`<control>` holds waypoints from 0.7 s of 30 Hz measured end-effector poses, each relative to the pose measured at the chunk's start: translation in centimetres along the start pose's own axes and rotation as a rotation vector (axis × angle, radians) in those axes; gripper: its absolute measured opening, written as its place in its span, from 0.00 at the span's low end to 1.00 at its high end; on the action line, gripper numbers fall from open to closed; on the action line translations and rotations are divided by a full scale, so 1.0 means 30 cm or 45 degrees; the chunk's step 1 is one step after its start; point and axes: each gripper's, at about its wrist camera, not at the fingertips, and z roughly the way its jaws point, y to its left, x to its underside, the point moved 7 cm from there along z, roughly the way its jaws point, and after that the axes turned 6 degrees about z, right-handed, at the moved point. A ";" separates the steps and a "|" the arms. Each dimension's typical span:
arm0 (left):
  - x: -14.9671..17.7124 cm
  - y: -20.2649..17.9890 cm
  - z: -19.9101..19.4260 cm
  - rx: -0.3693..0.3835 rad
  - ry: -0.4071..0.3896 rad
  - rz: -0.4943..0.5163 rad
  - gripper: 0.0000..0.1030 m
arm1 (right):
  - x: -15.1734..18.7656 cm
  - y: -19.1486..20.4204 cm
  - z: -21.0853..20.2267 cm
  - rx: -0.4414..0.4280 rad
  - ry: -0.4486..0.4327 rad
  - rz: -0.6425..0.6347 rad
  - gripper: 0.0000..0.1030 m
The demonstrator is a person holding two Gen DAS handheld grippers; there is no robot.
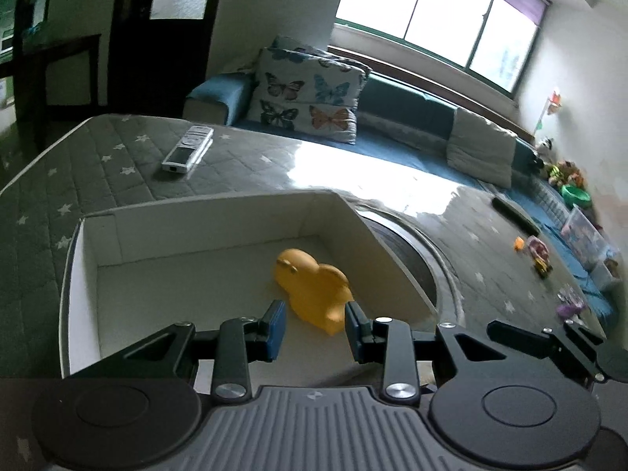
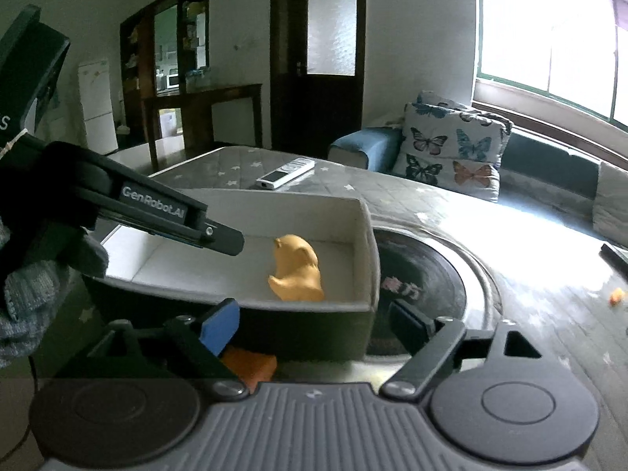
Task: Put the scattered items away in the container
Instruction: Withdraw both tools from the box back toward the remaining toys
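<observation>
White box [image 1: 219,216] sits on the star-quilted counter [image 1: 98,157], open top, walls upright all round. Inside there's bare floor to the left & back of the yellow duck toy [image 1: 310,290]; the toy lies toward the box's right wall. Right of the box a round dark inset [image 2: 428,274] is sunk in the counter, rim just beside the box wall.

Left tongs [image 1: 316,324] are over the box's near side, blue pads spread apart, nothing pinched. Duck lies just ahead of them, its near end reaching between the pad tips; can't tell if the right pad touches it.

Right tongs [image 2: 314,320] are low outside the box's near wall, spread wide, holding nothing. An orange item [image 2: 251,365] lies on the counter right under the left blue pad, partly hidden. In the right wrist view the left tool's arm crosses above the box's left half.

Other stuff: white remote [image 1: 188,149] on the counter beyond the box, well apart. Small toys [image 1: 537,255] scattered far right near the counter edge, plus a dark bar-shaped thing [image 1: 516,216]. Sofa w/ butterfly cushions [image 1: 310,94] behind, under the window.
</observation>
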 end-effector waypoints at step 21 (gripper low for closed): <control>0.300 -0.201 -0.002 0.262 0.231 0.057 0.35 | 0.319 -0.071 -0.095 0.054 0.157 0.058 0.94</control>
